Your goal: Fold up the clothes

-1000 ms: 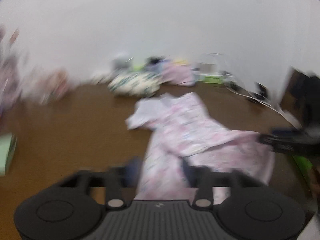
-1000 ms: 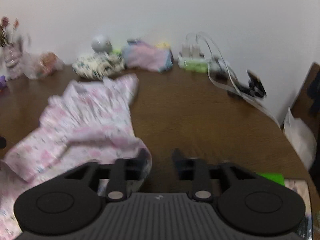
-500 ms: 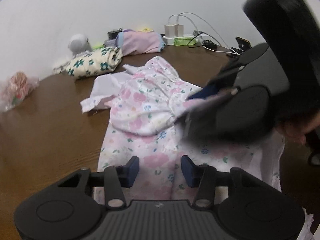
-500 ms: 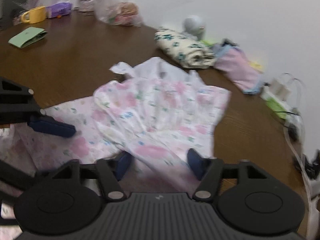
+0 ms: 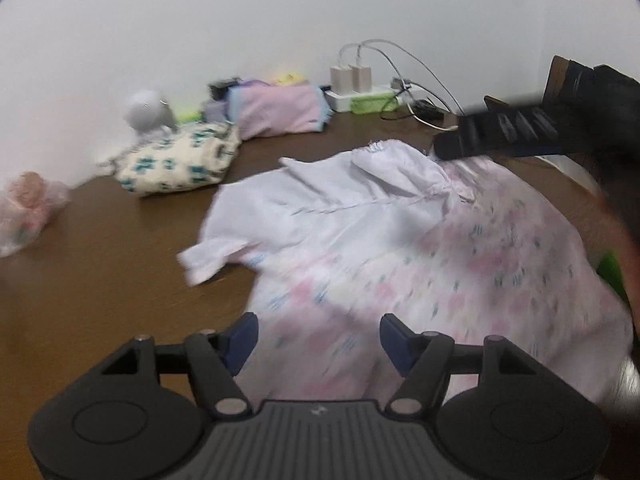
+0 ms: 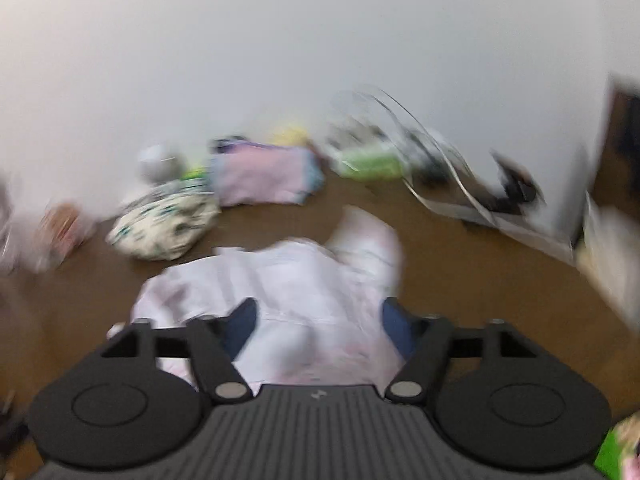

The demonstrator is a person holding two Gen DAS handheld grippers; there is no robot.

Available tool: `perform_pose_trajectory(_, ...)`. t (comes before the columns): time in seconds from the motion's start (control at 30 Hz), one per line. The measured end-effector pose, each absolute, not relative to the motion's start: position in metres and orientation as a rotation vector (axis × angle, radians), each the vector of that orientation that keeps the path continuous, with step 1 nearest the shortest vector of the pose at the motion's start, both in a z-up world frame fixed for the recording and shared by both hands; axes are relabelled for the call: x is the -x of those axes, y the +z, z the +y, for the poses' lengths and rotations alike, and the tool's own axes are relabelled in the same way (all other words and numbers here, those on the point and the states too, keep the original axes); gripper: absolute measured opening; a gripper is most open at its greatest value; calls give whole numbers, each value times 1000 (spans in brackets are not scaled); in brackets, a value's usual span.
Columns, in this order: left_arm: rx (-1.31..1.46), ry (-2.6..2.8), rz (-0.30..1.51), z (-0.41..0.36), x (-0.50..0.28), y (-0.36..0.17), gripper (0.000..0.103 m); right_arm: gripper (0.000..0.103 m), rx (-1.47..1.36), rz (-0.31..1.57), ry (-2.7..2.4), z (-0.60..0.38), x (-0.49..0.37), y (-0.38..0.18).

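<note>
A pink floral garment (image 5: pixel 460 264) lies spread on the brown table (image 5: pixel 100 272), its pale inner side (image 5: pixel 320 204) turned up at the far left. My left gripper (image 5: pixel 318 340) hovers over the near hem; its jaws are opening, and the pads stand apart from the cloth below them. In the left wrist view, my right gripper (image 5: pixel 500 136) shows as a dark shape at the garment's far right corner. The right wrist view is blurred. There my right gripper (image 6: pixel 318 328) is over the pale cloth (image 6: pixel 288 280), its jaws opening with nothing pinched.
Along the back wall sit a folded cream floral cloth (image 5: pixel 176 160), a folded pink cloth (image 5: pixel 276 110), a white round object (image 5: pixel 146 110) and a power strip with chargers and cables (image 5: pixel 360 92). A plastic bag (image 5: pixel 28 208) lies at the left. Something green (image 5: pixel 610 272) shows at the right.
The right gripper let go of the fold it was pinching and drew back to the garment's far right. The garment now lies flatter with more pale inner side up. Both jaws stand wider.
</note>
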State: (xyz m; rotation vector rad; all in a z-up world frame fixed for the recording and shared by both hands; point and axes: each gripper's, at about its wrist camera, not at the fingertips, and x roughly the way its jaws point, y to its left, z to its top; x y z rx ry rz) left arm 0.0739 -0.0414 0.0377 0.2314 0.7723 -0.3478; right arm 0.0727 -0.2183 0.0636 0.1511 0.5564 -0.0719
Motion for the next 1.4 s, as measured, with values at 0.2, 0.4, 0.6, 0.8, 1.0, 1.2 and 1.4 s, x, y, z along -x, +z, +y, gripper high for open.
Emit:
perform_pose_trajectory(0.2, -252, -323, 839, -53, -105, 24, 28, 76, -62, 511, -12, -204, -38, 70)
perform_pose_trajectory(0.4, 3, -355, 833, -10, -123, 38, 2, 75, -18, 592, 101, -195, -10, 48)
perform_pose_trajectory(0.6, 139, -69, 764, 85, -140, 57, 5, 75, 114, 726, 331, -160, 7, 14)
perform_pose_trajectory(0.8, 132, 11, 782, 109, -132, 49, 46, 76, 133, 728, 336, -158, 14, 15)
perform_pose_trajectory(1.0, -99, -79, 786, 68, -131, 31, 60, 75, 200, 756, 420, -149, 30, 18)
perform_pose_trajectory(1.2, -66, -81, 810, 93, -128, 16, 18, 67, 184, 792, 452, -149, 20, 12)
perform_pose_trajectory(1.4, -27, 50, 784, 138, -95, 16, 24, 73, 159, 822, 288, -161, -49, 12)
